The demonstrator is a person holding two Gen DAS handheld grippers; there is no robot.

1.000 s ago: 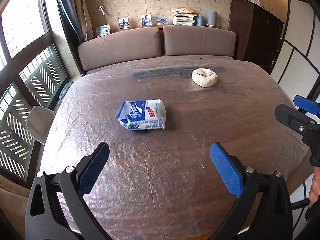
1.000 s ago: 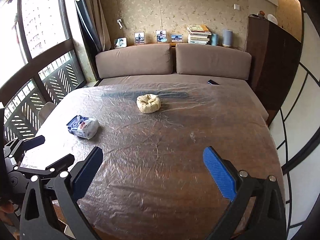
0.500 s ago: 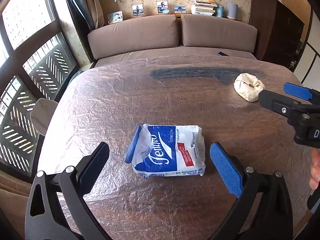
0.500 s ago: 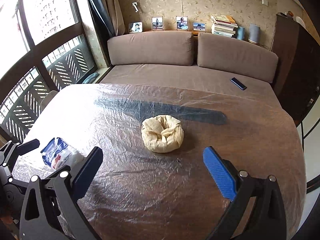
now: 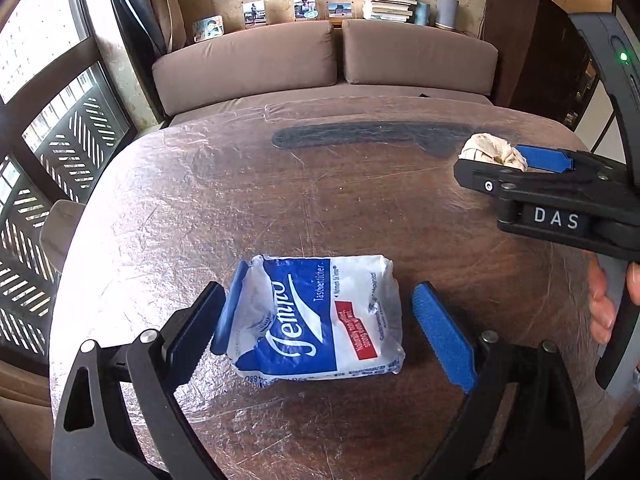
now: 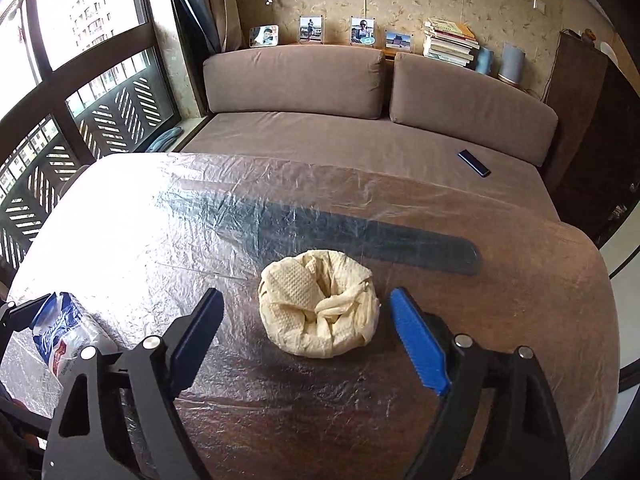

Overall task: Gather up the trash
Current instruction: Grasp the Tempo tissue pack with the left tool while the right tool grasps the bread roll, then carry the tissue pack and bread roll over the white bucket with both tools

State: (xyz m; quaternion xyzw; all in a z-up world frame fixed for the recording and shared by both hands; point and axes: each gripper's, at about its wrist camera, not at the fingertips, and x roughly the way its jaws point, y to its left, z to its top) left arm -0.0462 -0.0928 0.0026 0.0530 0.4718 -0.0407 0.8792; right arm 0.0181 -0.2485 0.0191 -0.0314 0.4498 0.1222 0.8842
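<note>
Both tongs are closing: my left gripper (image 5: 316,324) straddles the tissue pack (image 5: 320,316), lying crosswise between unpressed pads; my right gripper (image 6: 306,322) brackets the crumpled napkin (image 6: 318,304), at two o'clock. Table (image 5: 280,200) otherwise unobstructed.

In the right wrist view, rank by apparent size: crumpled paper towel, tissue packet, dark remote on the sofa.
1. crumpled paper towel, nearest the camera, so partly perspective
2. tissue packet, partly hidden
3. dark remote, farthest away

Left gripper (image 5: 316,320) at lower centre, angled down, jaws closing but not yet gripping. Right gripper (image 6: 306,320) likewise closing; its holder's fingers (image 5: 602,300) at right edge.
</note>
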